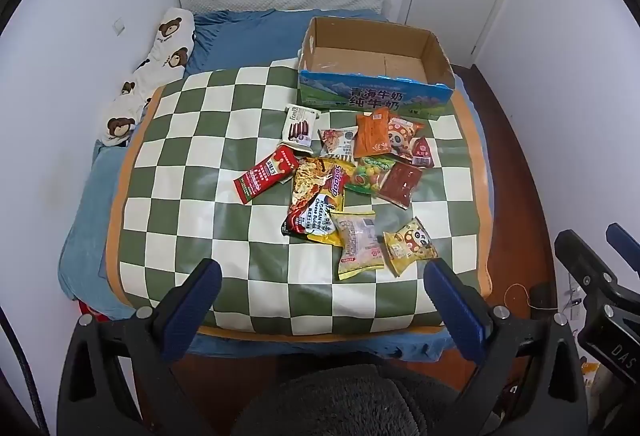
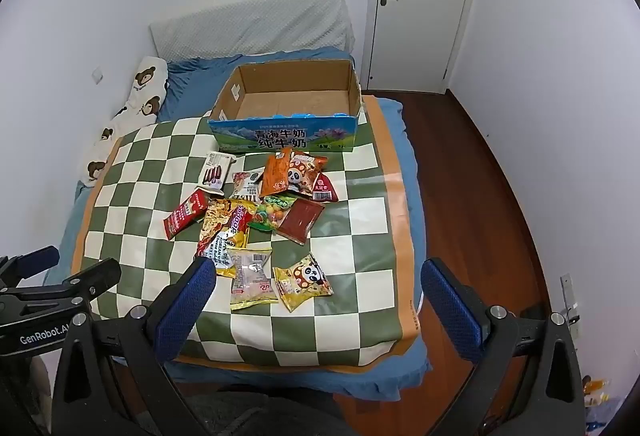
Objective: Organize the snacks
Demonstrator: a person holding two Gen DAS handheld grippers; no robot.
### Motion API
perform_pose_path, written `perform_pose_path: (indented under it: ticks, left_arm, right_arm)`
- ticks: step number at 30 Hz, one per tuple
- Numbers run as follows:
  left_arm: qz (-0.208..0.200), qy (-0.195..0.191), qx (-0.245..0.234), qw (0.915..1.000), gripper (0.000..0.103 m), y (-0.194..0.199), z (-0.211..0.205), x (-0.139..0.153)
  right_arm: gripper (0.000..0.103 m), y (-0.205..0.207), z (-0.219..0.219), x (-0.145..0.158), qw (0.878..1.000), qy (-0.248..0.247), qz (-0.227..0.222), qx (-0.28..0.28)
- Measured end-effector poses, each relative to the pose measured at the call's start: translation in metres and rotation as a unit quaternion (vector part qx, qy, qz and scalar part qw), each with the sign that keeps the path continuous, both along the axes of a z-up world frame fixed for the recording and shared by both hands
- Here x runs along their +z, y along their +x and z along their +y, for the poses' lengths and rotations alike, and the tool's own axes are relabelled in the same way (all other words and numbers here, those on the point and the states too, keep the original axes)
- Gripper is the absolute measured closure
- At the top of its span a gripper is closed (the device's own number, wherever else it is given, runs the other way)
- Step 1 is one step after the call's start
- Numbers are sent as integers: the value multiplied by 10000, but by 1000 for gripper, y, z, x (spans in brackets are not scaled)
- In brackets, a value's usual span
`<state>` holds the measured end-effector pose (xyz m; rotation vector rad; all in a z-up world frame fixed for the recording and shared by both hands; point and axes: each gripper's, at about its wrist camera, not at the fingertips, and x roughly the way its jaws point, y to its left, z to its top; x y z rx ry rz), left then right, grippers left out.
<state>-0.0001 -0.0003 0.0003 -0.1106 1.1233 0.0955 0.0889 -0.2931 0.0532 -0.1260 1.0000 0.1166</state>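
Waiting above a pile of snacks (image 1: 344, 188) that are lying loose on the checkered mat (image 1: 192, 164), not yet in the box.

Sitting at 12 o'clock from the pile, the cardboard box (image 1: 376, 92) is showing only its bare floor, probably so the snacks can go in. I am counting about twelve packets, two with pandas: a yellow panda packet (image 1: 408, 244) at 6 o'clock and a red one at 1 o'clock. The left gripper (image 1: 324, 296) and the right gripper (image 2: 320, 296) are both hanging wide open, holding nothing. One box, one mat, two grippers.
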Motion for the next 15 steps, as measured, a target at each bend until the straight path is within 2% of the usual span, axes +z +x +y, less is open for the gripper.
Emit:
perform_pose_path:
  ticks: [15]
  left_arm:
    - [-93, -34, 0, 10000, 0, 3, -4, 13]
  right_arm:
    - [0, -3, 1, 3, 10000, 19, -80, -33]
